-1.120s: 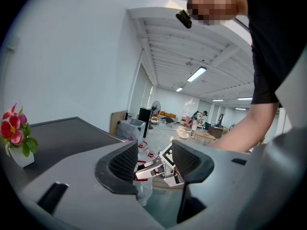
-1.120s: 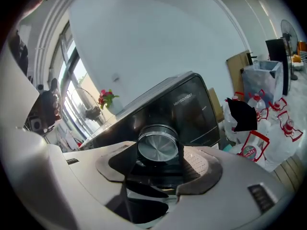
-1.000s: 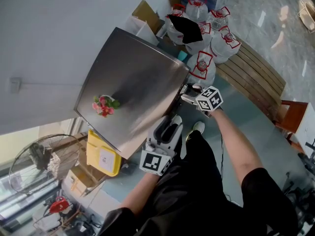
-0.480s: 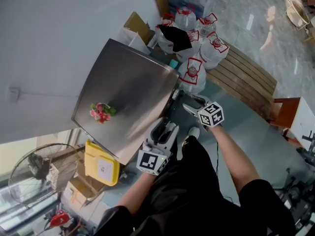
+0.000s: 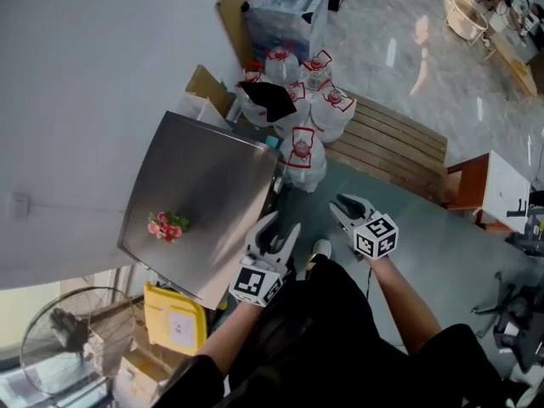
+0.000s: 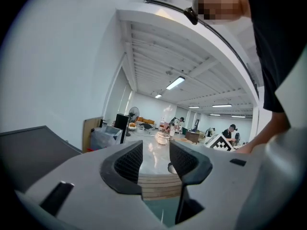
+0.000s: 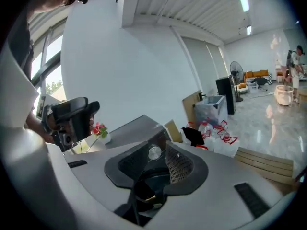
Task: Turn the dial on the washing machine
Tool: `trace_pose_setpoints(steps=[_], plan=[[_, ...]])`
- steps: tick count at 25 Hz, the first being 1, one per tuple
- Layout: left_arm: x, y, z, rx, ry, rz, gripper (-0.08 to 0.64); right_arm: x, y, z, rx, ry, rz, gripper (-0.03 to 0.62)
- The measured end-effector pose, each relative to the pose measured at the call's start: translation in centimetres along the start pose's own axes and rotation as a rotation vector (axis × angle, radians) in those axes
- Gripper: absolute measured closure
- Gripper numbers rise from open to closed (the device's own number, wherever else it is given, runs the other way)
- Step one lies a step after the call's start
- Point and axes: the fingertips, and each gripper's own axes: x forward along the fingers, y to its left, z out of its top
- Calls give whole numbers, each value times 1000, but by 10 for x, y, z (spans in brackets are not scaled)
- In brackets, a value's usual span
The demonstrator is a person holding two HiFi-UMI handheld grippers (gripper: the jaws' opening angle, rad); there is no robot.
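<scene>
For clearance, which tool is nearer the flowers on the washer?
Left. Left tool hangs at the front edge of the washer, near the flowers; right tool is farther out. Both are closing, empty.

washing machine top (image 5: 212,189) – brushed metal, dull sheen; bench (image 5: 399,147) – slatted wood; floor (image 5: 382,49) glossy

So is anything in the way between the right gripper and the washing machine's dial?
Nothing visible is. In the right gripper view the silver dial shows straight through the gap of the right gripper's closing jaws, apart from them, on the washing machine's front. Only open air lies between, and the jaws hold nothing.
</scene>
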Motion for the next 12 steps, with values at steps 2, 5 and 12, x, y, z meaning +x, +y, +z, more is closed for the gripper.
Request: trace_pose_setpoints(steps=[2, 5, 12], plan=[[5, -7, 4, 5, -1, -41, 410, -27, 1, 11, 4, -37, -46, 502], [13, -18, 9, 6, 1, -88, 446, -67, 4, 29, 28, -96, -116, 539], [41, -53, 38, 30, -22, -230, 502, -147, 7, 85, -11, -281, -281, 588]])
